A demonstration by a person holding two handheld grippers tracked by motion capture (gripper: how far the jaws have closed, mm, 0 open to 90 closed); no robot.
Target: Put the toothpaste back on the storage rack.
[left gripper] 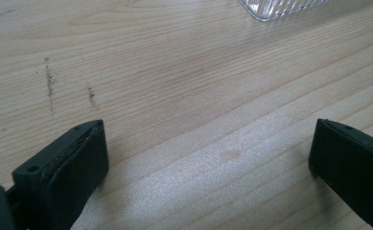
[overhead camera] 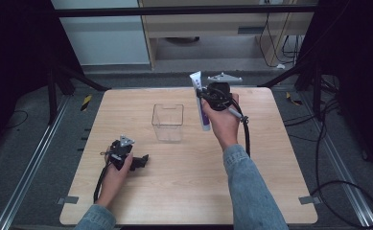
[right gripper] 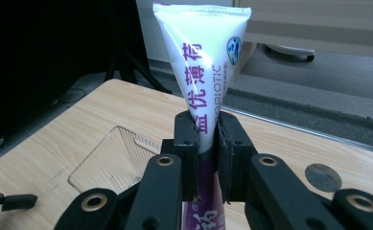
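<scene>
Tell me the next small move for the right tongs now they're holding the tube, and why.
Probably carry the tube leftward until it hangs over the clear container. The right tongs are clamped on it mid-body, lifted off the table, crimped end up, and the open container sits just beside it. The left tongs rest open, clear of that path.

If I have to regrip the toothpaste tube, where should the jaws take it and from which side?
Keep to the middle of the toothpaste tube, across its flat faces, where the right gripper is already shut on it. The tube stands upright with its wide crimped end up, so I'd approach level from the person's side; the crimp is thin and may slip, while the middle gives the pads flat faces.
</scene>
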